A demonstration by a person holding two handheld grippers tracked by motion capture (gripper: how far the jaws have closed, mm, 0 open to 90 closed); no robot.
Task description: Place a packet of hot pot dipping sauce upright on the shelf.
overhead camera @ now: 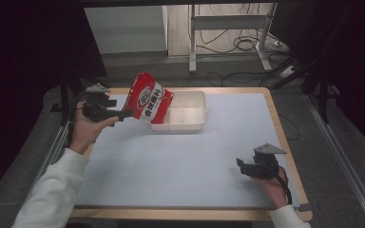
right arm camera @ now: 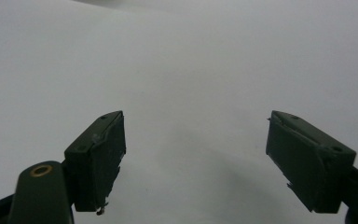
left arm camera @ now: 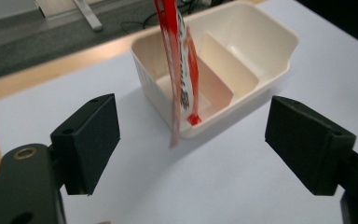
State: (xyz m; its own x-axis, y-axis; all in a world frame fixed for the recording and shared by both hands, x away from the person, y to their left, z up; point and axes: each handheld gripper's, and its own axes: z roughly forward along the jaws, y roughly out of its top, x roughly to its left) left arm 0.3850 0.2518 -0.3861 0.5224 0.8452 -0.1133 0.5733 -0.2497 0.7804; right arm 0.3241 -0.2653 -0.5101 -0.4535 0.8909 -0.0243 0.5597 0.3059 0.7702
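A red and white snack bag (overhead camera: 147, 97) stands tilted in the left end of a white divided tray (overhead camera: 190, 127) at the back of the table. In the left gripper view the bag (left arm camera: 179, 70) shows edge-on, its lower corner inside the tray (left arm camera: 247, 100) and one flap hanging over the near wall. My left gripper (overhead camera: 123, 114) sits just left of the bag, open; its jaws (left arm camera: 193, 116) stand wide, with the bag just ahead of their tips. My right gripper (overhead camera: 240, 164) rests open near the front right of the table, nothing between its jaws (right arm camera: 196, 126).
A pale mat (overhead camera: 180, 161) covers the table inside a wooden border (overhead camera: 285, 142). The tray's right compartment (left arm camera: 242, 56) holds nothing. Beyond the table's far edge stand a metal desk frame (overhead camera: 192, 42) and floor cables (overhead camera: 247, 45).
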